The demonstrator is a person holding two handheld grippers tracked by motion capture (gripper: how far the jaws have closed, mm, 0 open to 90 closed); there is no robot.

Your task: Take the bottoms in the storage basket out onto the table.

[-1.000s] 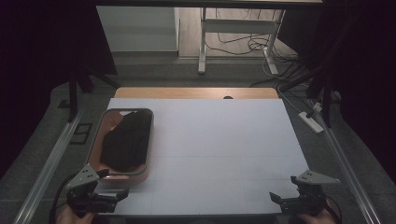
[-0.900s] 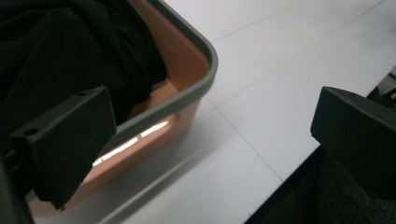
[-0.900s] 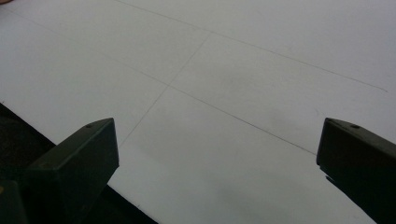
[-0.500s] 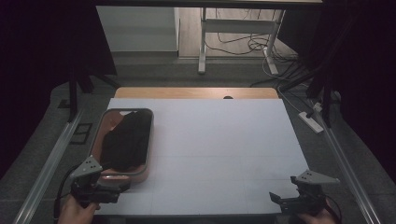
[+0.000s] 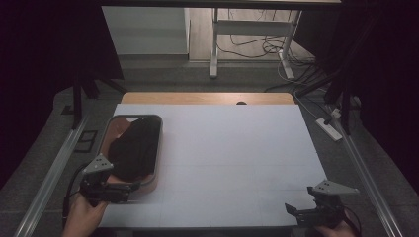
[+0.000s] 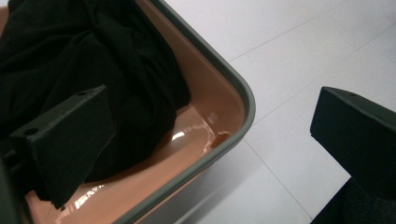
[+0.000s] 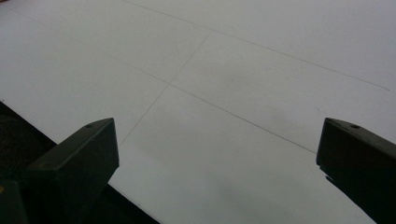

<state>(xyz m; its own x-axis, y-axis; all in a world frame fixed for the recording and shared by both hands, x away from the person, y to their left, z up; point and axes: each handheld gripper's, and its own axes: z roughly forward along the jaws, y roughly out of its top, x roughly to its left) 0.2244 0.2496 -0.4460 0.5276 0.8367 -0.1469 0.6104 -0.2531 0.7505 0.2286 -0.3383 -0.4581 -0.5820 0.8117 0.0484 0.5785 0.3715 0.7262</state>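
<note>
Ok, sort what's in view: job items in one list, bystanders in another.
In the job:
- tray
- black cloth inside it
- left gripper, open at the tray's near corner

Lying about:
- right gripper, open over the bare table
- power strip on the floor
- cables behind the table

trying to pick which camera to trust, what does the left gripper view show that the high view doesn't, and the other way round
Left gripper view: a close look at the glossy orange inside of the tray, with one jaw of the left tool over the black cloth and the other outside the tray's corner.

High view: the whole white table, the right tool low at the near right edge, and the floor cables beyond.

Both: tray, black cloth in it, left tool open.
</note>
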